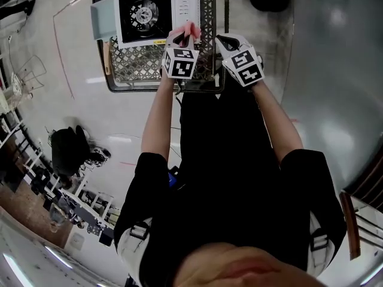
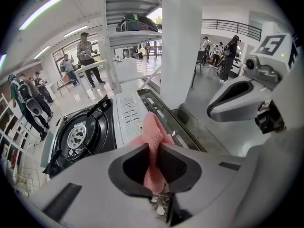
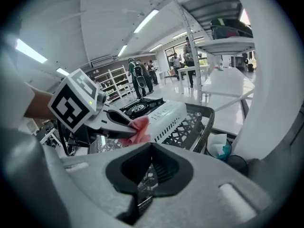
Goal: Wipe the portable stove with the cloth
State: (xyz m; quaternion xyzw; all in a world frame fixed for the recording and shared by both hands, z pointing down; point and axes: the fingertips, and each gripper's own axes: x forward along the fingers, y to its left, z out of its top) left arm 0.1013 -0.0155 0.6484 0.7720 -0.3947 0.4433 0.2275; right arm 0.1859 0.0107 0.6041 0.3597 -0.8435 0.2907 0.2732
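Note:
The portable stove [image 1: 146, 14], white with a black round burner, lies on a metal mesh cart [image 1: 137, 64] in the head view. My left gripper [image 1: 184, 39] is shut on a pink cloth [image 1: 190, 30] just off the stove's near right corner. In the left gripper view the cloth [image 2: 152, 129] stands pinched between the jaws, with the stove [image 2: 90, 132] ahead to the left. My right gripper [image 1: 224, 42] hovers beside the left one over the cart's right edge. Its jaws [image 3: 151, 148] are shut with nothing between them, and the stove [image 3: 161, 115] and cloth [image 3: 137, 129] lie ahead.
A light blue box [image 1: 102, 21] sits at the stove's left side. A white pillar [image 2: 183, 46] rises beyond the cart, and a bin with a blue liner [image 3: 221, 148] stands right of it. A black bag [image 1: 69, 148] lies on the floor. Several people stand far off.

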